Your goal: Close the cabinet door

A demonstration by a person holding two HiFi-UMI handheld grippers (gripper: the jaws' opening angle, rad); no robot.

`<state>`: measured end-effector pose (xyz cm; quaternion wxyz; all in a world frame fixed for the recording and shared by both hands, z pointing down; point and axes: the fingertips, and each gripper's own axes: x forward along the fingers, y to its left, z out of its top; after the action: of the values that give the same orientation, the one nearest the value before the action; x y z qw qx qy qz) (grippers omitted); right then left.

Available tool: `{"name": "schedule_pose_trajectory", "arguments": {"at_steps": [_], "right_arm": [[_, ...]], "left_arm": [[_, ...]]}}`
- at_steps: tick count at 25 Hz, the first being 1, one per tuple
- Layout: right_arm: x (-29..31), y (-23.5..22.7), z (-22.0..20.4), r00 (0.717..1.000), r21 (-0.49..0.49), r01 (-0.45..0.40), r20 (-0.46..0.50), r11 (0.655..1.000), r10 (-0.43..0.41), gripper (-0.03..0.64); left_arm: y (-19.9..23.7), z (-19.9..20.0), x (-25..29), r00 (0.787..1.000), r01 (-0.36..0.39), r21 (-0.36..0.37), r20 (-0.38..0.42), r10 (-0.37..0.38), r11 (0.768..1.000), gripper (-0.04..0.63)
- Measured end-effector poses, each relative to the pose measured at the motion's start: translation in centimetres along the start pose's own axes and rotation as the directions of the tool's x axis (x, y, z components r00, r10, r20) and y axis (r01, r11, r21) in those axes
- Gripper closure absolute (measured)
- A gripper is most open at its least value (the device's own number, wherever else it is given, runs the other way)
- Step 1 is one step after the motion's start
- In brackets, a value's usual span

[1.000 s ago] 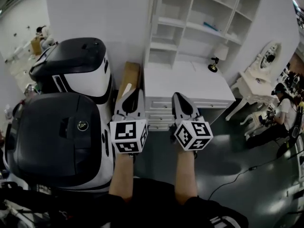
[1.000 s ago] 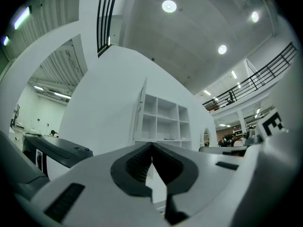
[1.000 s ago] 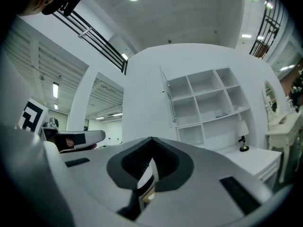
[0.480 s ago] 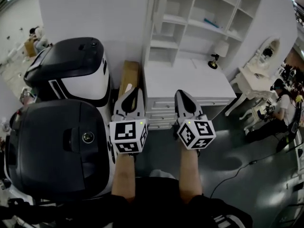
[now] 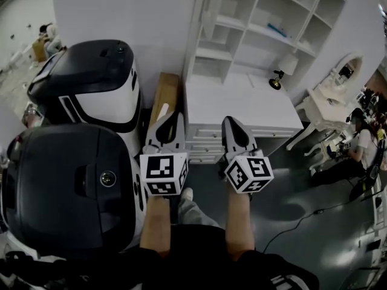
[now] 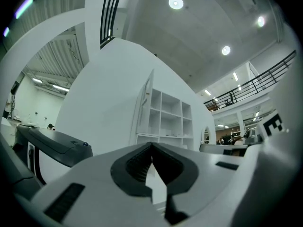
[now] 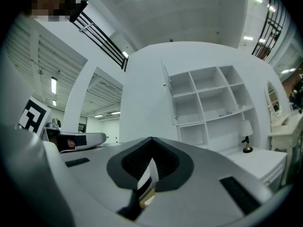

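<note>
Here, in the head view, the left gripper [image 5: 174,118] and the right gripper [image 5: 230,122] are held side by side at the ends of two bare forearms, both pointing at a white drawer unit [image 5: 242,110]; their marker cubes cover the hands, and from above the jaws look closed but their inner faces are hidden. The cabinet [image 5: 242,34] stands on that unit, its top cut off by the frame, and the cabinet door [image 5: 201,23] hangs open at its left edge, seen nearly edge-on, well apart from both grippers. A small lamp [image 5: 283,70] stands on the unit's top at the right. Two large black-and-white machines [image 5: 91,95] fill the left, the nearer one cut off at the bottom, and a brown board [image 5: 164,98] is wedged between them and the drawers. A seated person [image 5: 363,147] is half lost at the right edge. In the left gripper view, the left gripper [image 6: 151,145] has its tips together with nothing gripped; only a narrow wedge of white shows below where they meet. The cabinet door [image 6: 146,103] stands ajar beyond, small and distant. In the right gripper view, the right gripper [image 7: 151,139] is likewise closed and empty, and the cabinet door [image 7: 170,98] swings out from the open shelves
</note>
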<state>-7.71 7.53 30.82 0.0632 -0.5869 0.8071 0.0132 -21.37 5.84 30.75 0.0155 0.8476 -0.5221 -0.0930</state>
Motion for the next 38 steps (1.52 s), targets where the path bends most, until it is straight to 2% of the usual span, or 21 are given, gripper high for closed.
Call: {"name": "schedule_pose_trajectory", "arguments": {"at_steps": [4,7,12,23,31,38], "right_arm": [[2.0,-0.5,-0.4,1.0,-0.018,-0.022,-0.003,1.0,0.022,0.601],[3.6,-2.1,-0.3,1.0,-0.027,-0.003,0.009,1.0,0.003,0.601],[7.1,-5.0,0.1,1.0,-0.047,0.014,0.007,0.999,-0.014,0.601],[16.4,-8.1,-1.2,0.999,-0.061,-0.047,-0.018,0.997,0.046,0.601],[21.1,-11.3,-0.4,0.997,-0.083,-0.074,0.017,0.994,0.076,0.6],[25.2,-11.7,0.6,0.988,-0.105,-0.139,0.047,0.985,0.145,0.6]], "left_arm": [[1.1,0.4,1.8,0.999,-0.022,-0.009,0.031,0.022,1.0,0.583],[1.8,0.4,3.8,0.997,-0.05,-0.015,0.058,0.051,0.999,0.583],[2.2,-0.1,8.0,0.997,-0.044,-0.025,0.058,0.046,0.999,0.583],[4.7,-2.0,16.7,0.998,-0.049,-0.027,0.026,0.05,0.998,0.583],[5.1,-2.8,22.4,0.998,-0.052,-0.012,0.024,0.052,0.999,0.583],[6.6,-2.1,25.6,0.995,-0.085,0.007,0.045,0.084,0.996,0.583]]}}
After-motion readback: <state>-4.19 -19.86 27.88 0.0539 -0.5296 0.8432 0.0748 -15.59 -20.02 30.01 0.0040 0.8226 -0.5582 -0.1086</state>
